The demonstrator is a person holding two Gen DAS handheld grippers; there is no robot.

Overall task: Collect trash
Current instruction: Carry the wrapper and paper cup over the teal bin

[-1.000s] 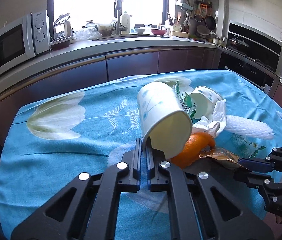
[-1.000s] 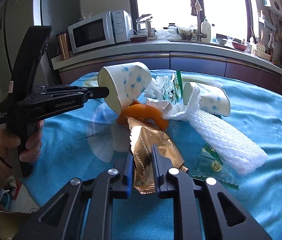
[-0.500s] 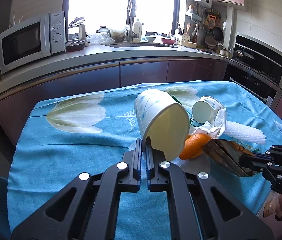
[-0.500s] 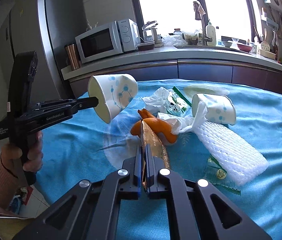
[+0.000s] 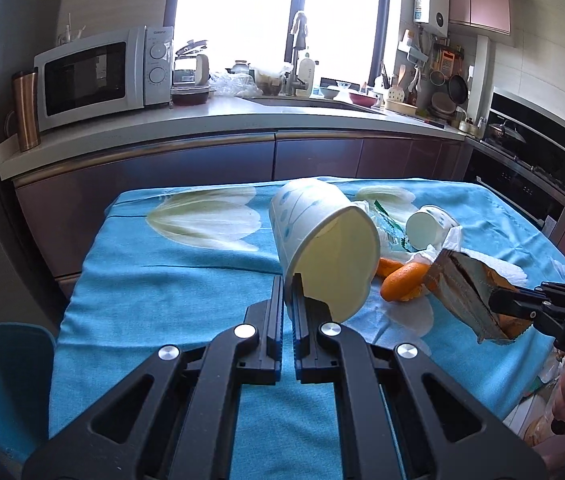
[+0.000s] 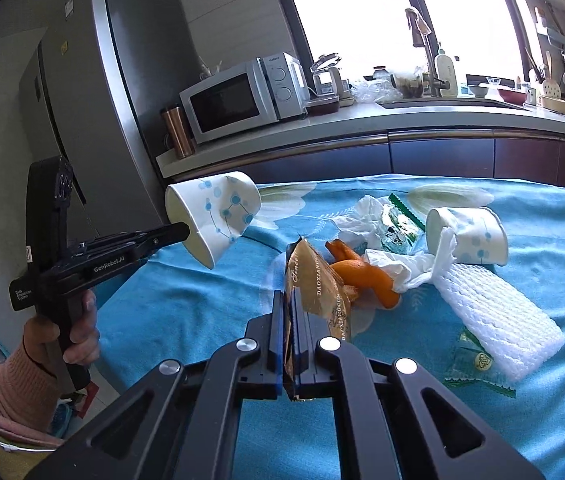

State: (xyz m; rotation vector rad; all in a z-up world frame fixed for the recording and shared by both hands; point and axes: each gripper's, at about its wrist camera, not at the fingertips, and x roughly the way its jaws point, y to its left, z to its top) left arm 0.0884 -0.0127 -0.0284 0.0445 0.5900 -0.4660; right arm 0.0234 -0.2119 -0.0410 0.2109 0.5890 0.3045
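My left gripper (image 5: 288,292) is shut on the rim of a white paper cup with blue dots (image 5: 322,244) and holds it in the air above the blue tablecloth (image 5: 154,280); the cup also shows in the right wrist view (image 6: 212,216). My right gripper (image 6: 289,308) is shut on a golden-brown snack wrapper (image 6: 318,288), lifted off the table; the wrapper also shows in the left wrist view (image 5: 466,292). Orange peel (image 6: 362,276), crumpled tissue (image 6: 414,268), a second paper cup (image 6: 466,232), a white foam net (image 6: 494,312) and green wrappers (image 6: 478,364) lie on the cloth.
A kitchen counter (image 5: 202,128) with a microwave (image 5: 102,76) and sink runs behind the table. A fridge (image 6: 94,120) stands at the left. A blue chair (image 5: 10,380) sits at the table's near left corner. An oven (image 5: 522,168) is at the right.
Both grippers have pulled back and up from the pile. The right gripper closed on the wrapper and lifted it off the table. The cup rose further with the left gripper.
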